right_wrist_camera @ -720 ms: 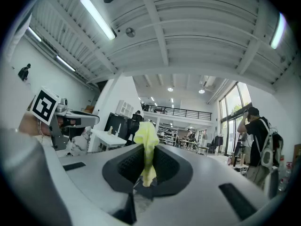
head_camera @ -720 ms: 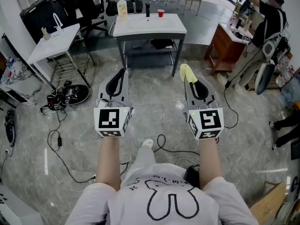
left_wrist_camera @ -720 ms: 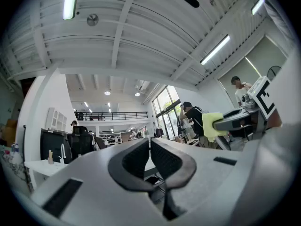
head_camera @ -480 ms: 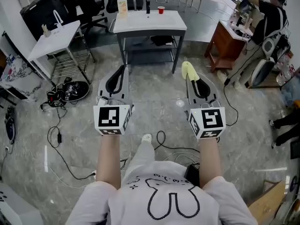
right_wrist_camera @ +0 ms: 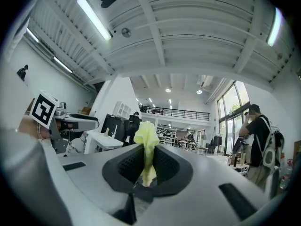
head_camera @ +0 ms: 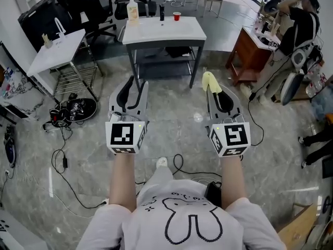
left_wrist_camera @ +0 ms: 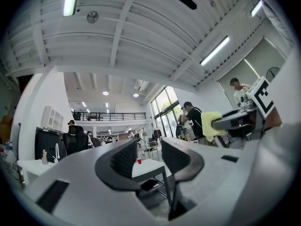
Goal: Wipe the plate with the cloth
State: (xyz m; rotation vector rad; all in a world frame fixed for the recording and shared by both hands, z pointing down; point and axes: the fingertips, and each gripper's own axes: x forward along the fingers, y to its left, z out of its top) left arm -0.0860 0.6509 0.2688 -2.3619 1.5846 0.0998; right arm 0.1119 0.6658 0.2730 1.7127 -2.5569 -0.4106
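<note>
Cloth (head_camera: 207, 80), pale yellow and bunched, is pinched in my right hand-held gripper (head_camera: 212, 89). The right gripper view shows its jaws pressed on the fabric (right_wrist_camera: 146, 147), a crumpled tuft standing up past the tips and a thinner strip trailing down between the dark pads. My right hand-held gripper (right_wrist_camera: 148, 167) points forward, about level, out over the floor.

My left hand-held gripper (head_camera: 138, 83) is beside it, well apart and pointing the same way. In its own view the jaws are spread with a clear gap, and my left hand-held gripper (left_wrist_camera: 149, 155) has only the room behind showing through that gap. That same view catches the cloth (left_wrist_camera: 209, 125) off to the right, in the other tool's tips.

Each tool carries its marker cube, left (head_camera: 125, 136) and right (head_camera: 229, 138), just ahead of my bare forearms.

Below both lies grey marbled floor (head_camera: 177, 113) with black cables (head_camera: 62, 158) looping across it and a dark tangled bundle (head_camera: 77, 108) to the left.

Ahead stands a white surface (head_camera: 171, 31) on dark legs; it bears a pale bottle (head_camera: 133, 8), a small red cup (head_camera: 177, 16) and a slim dark item (head_camera: 162, 12). A smaller white surface (head_camera: 57, 48) stands to the left. At the far right, a person (head_camera: 297, 22) in dark clothing stands by a wooden cabinet (head_camera: 251, 51).
</note>
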